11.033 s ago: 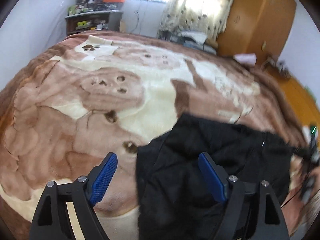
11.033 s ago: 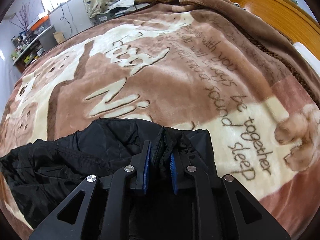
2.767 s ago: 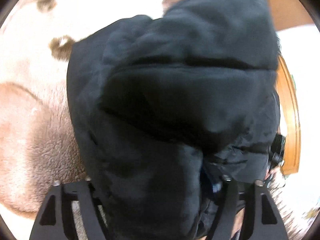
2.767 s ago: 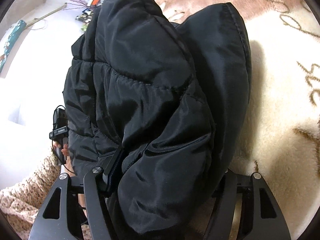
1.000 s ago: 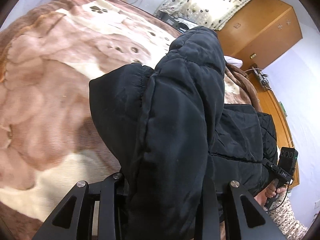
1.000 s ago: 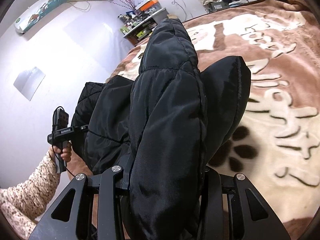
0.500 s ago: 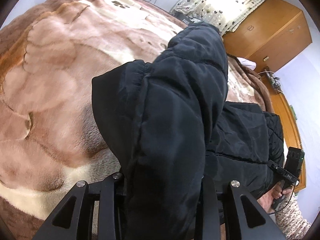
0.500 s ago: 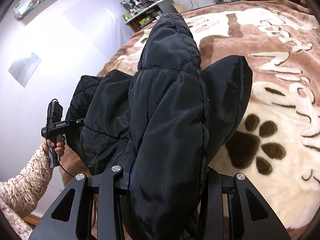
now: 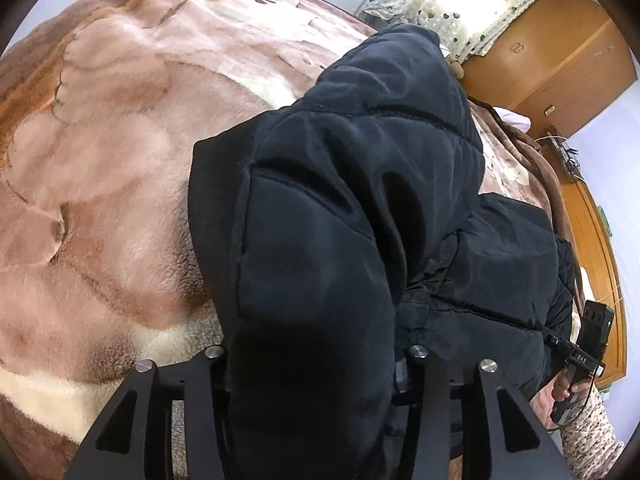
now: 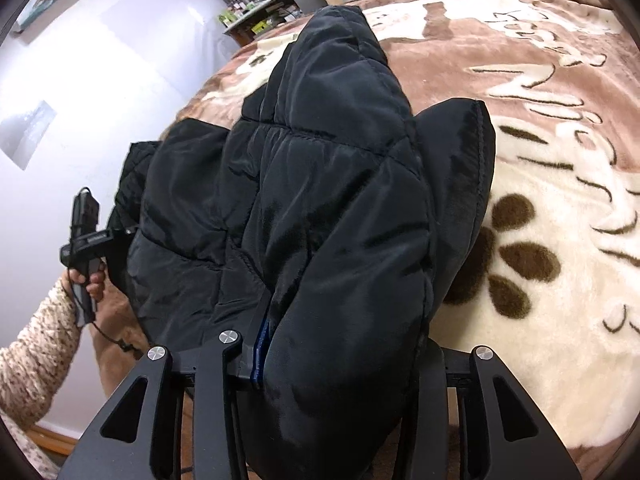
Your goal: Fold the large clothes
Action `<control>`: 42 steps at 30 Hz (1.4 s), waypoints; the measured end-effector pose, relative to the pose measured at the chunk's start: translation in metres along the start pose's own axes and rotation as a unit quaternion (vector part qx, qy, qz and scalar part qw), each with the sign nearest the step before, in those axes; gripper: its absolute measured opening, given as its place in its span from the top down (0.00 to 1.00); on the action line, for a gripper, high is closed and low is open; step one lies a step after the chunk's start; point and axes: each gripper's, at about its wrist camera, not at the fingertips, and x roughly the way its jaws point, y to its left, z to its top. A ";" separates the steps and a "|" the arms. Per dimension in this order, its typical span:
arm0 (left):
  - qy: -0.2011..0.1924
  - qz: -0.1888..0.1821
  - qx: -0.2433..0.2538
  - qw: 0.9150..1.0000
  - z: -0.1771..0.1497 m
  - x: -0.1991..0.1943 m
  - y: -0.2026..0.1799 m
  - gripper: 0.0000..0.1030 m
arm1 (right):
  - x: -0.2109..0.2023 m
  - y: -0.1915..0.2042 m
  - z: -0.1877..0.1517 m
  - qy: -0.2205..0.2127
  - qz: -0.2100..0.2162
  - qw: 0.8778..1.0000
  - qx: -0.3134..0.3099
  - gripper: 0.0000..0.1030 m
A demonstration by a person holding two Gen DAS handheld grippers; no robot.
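Jacket (image 9: 332, 240), black and quilted, lies bunched over the brown-and-cream plush blanket (image 9: 104, 168) that covers the bed, one thick fold of it rising up between the fingers of each tool. Left gripper (image 9: 312, 364): the padded fold fills the whole space between its black fingers and hides the pads; its jaws have just been opening, about half spread, with the jacket still between them, and whether the pads still press on the cloth cannot be told from this view. Right gripper (image 10: 340, 344): a similar puffy fold sits between its fingers, the blue pad of the left-hand finger (image 10: 261, 344) lying flat against the fabric, the other finger sunk behind the bulge; jaws have just eased a little wider yet still look closed on the cloth at a moderate spread. In the left wrist view the rest of the jacket trails off to the right toward the person's right hand (image 9: 560, 390), which grips a handle with a cable; the sleeve there is speckled knit. In the right wrist view the garment spreads left toward the left hand (image 10: 90, 280), same knit sleeve (image 10: 32, 356). Far side of the bed: patterned curtain (image 9: 472, 4) and a wooden wardrobe (image 9: 560, 60). Far left in the right wrist view, a cluttered shelf (image 10: 264, 4) against the pale wall. Paw-print motif (image 10: 516, 256) on the blanket just right of the held fold.
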 end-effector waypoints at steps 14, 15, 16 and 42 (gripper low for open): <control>-0.004 0.043 -0.016 0.999 -0.005 -0.010 -0.001 0.33 | -0.001 0.006 0.002 0.003 -0.051 0.999 0.004 0.39; -0.005 0.049 -0.014 0.999 -0.006 -0.013 -0.003 0.33 | -0.002 0.006 0.002 0.005 -0.055 0.998 0.008 0.37; -0.007 0.052 -0.012 0.999 -0.007 -0.016 -0.004 0.32 | -0.004 0.006 0.002 0.006 -0.058 0.998 0.012 0.35; -0.116 0.135 0.072 0.981 -0.115 -0.147 -0.096 0.14 | -0.104 0.117 -0.070 -0.122 -0.198 0.972 -0.014 0.28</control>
